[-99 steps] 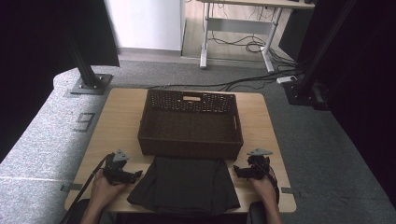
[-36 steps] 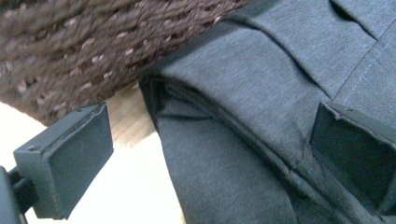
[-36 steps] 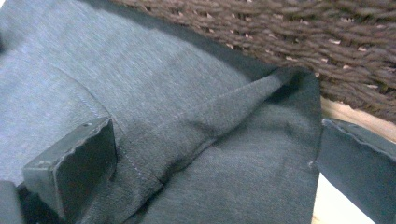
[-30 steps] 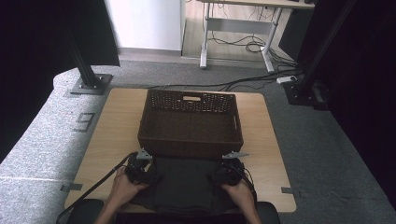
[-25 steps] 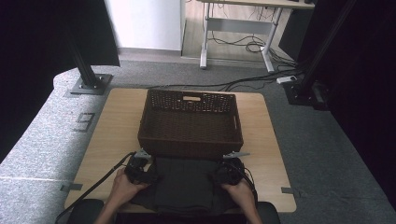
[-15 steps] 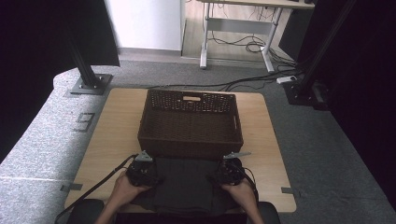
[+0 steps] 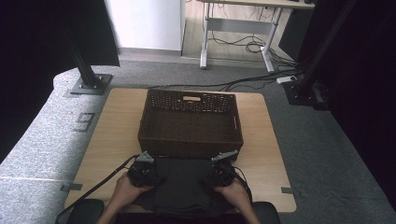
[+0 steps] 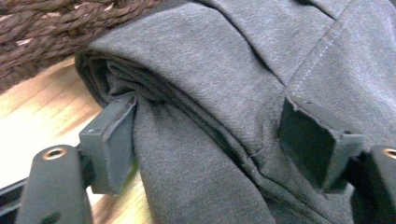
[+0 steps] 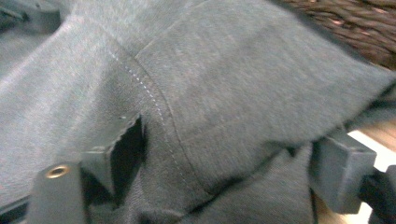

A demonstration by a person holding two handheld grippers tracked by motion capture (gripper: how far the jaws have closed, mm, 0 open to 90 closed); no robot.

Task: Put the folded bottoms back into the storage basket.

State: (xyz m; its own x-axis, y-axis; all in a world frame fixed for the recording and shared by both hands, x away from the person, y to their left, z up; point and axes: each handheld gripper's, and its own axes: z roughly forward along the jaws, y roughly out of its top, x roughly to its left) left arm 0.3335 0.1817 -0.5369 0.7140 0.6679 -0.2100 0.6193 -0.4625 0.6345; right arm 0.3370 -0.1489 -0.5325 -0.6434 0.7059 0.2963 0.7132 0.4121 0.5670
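A folded dark grey garment lies at the table's near edge, right in front of a dark woven basket. My left gripper is at the garment's far left corner. In the left gripper view, my left gripper is open, its jaws standing apart on either side of the folded garment. My right gripper is at the far right corner. In the right gripper view, my right gripper is also open around a thick fold of the garment.
The basket is empty and its near wall sits just beyond both grippers. Bare wooden table shows left and right of it. Cables trail from the grippers toward the near edge.
Both grippers have come in from the garment's outer sides to its far corners by the basket. Over the last second they barely move.
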